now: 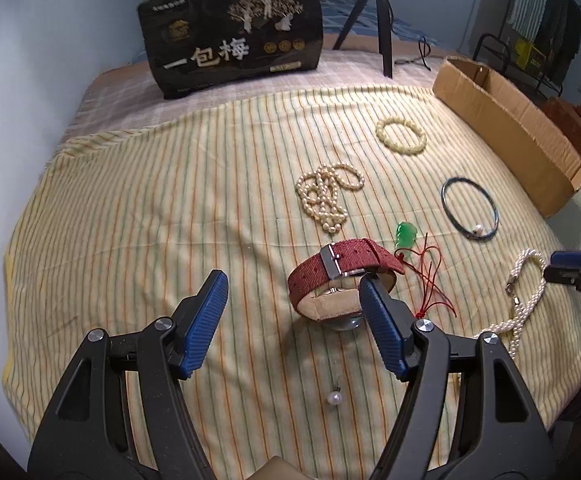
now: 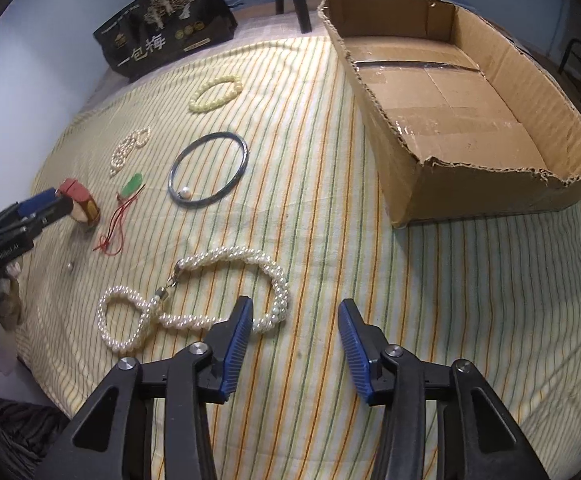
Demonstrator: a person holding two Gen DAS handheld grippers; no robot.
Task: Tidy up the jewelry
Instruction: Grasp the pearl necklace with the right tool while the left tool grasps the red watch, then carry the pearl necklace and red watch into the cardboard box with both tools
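Observation:
A red watch (image 1: 342,276) lies on the striped cloth (image 1: 150,200). My left gripper (image 1: 292,279) stands open over it, one blue pad against the strap's near side, the other well clear to the left. The right wrist view shows this gripper (image 2: 56,202) beside the watch (image 2: 80,200). A twisted white pearl necklace (image 2: 194,320) lies coiled in front of my right gripper (image 2: 295,302). Its jaws are apart; the necklace's bend sits just inside the left pad, and no pad presses on it. The right gripper (image 1: 552,266) also shows at the left wrist view's edge, over the necklace (image 1: 524,280).
On the cloth lie a pearl strand (image 1: 324,200), a yellow bead bracelet (image 1: 382,130), a dark bangle (image 1: 443,200) with a pearl inside, a green pendant (image 1: 404,236) on red cord, and a loose pearl (image 1: 334,399). A cardboard box (image 2: 470,188) stands right; a black bag (image 1: 234,52) and a tripod (image 1: 386,20) behind.

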